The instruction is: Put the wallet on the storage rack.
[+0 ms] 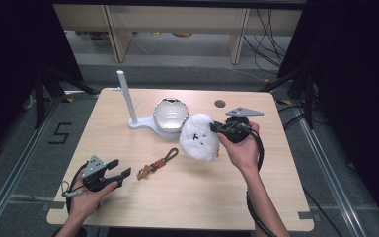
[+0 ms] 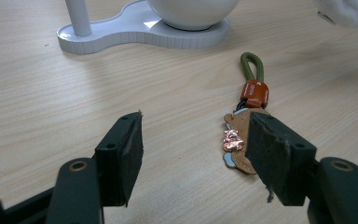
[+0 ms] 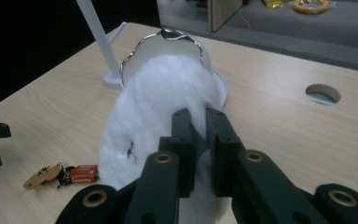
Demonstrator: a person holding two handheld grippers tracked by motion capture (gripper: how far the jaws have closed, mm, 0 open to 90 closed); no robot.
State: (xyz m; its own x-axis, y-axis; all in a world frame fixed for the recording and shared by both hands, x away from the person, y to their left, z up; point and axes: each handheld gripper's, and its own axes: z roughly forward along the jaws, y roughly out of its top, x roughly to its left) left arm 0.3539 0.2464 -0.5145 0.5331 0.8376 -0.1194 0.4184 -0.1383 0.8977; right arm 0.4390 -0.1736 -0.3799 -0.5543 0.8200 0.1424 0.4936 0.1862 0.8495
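A fluffy white plush (image 1: 199, 137) with small black face marks hangs a little above the table at centre right, pinched at its edge by my right gripper (image 1: 220, 129). In the right gripper view the jaws are shut on the plush's (image 3: 158, 107) fur, with my right gripper (image 3: 199, 122) just in front of the bowl. A key strap (image 1: 159, 163) with a green loop, an orange tab and a brown charm lies on the table. My left gripper (image 1: 119, 169) rests open at the front left, its jaws pointing at the key strap (image 2: 248, 112).
A white stand (image 1: 137, 122) with an upright post carries a white bowl (image 1: 170, 115) with a wavy silver rim at the table's back centre. A round cable hole (image 1: 220, 103) sits behind the right hand. Shelving and cables lie beyond the table.
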